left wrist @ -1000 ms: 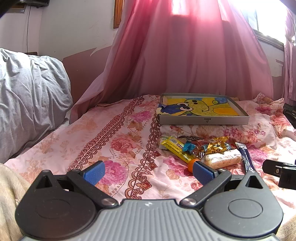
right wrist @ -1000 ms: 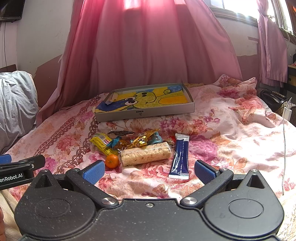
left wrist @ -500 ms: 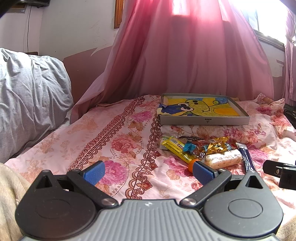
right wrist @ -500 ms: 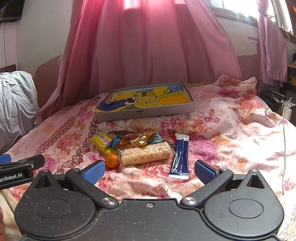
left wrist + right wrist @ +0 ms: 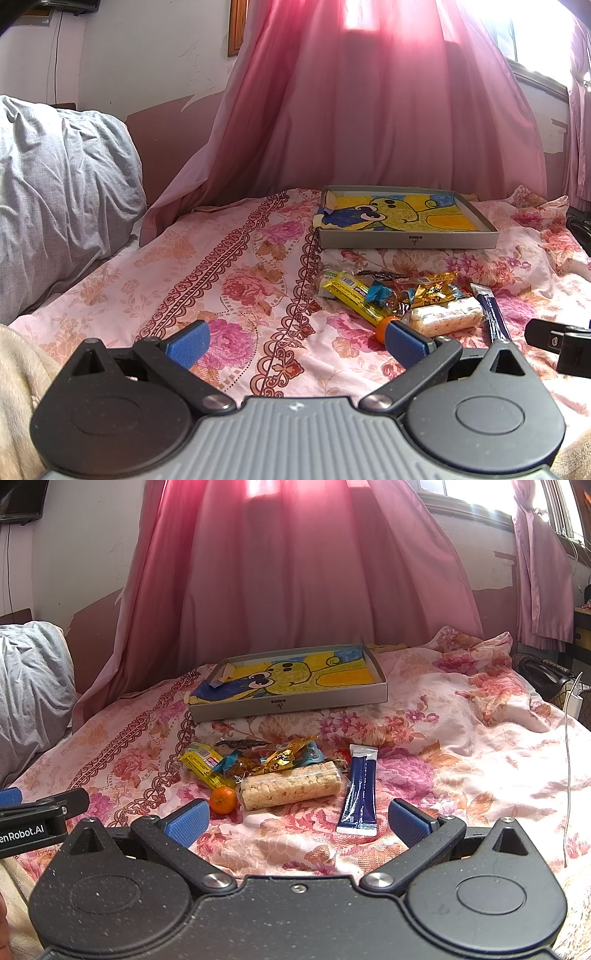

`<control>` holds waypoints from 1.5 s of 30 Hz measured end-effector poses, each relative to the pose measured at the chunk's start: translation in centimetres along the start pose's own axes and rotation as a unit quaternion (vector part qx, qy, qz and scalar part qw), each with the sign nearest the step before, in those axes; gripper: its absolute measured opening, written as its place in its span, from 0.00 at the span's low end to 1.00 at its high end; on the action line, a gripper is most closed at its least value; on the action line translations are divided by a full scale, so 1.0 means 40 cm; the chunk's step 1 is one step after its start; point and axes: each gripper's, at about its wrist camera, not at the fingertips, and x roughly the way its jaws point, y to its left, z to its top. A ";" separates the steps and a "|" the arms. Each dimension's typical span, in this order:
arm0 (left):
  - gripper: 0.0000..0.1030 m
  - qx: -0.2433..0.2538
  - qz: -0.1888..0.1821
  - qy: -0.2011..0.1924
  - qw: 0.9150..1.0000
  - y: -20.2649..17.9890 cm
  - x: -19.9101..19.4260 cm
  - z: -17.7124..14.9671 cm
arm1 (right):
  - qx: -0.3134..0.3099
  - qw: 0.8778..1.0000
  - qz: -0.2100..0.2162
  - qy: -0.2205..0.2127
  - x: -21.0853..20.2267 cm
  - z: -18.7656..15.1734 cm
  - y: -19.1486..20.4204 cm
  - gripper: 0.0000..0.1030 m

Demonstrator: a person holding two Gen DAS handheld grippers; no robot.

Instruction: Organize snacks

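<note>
A pile of snacks lies on the floral bedspread: a puffed rice bar (image 5: 291,784), a small orange (image 5: 223,799), a yellow bar (image 5: 202,762), gold and blue wrapped sweets (image 5: 286,755) and a dark blue sachet (image 5: 360,790). Behind them sits a shallow grey tray (image 5: 291,704) with a cartoon picture inside. My right gripper (image 5: 295,821) is open just short of the pile, with nothing between its fingers. My left gripper (image 5: 295,341) is open to the left of the snacks, where the rice bar (image 5: 445,319) and yellow bar (image 5: 352,293) show again, with the tray (image 5: 408,240) beyond.
A grey pillow (image 5: 55,192) rises at the left. Pink curtains (image 5: 295,583) hang behind the bed. A dark bag (image 5: 543,674) and a white cable (image 5: 567,760) lie at the right edge. A beige blanket (image 5: 18,369) is at the near left.
</note>
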 end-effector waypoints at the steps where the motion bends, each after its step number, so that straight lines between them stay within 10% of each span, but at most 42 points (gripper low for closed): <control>1: 1.00 0.000 0.000 0.000 1.000 0.000 0.000 0.000 | 0.000 1.000 0.000 0.000 0.000 0.000 0.000 1.00; 28: 1.00 0.041 -0.025 0.067 0.997 -0.039 0.083 0.044 | 0.051 0.995 0.009 0.089 0.077 0.024 -0.047 0.99; 45: 1.00 0.136 -0.120 0.166 0.969 -0.132 0.401 0.076 | 0.119 0.968 -0.022 0.221 0.419 0.099 -0.210 0.99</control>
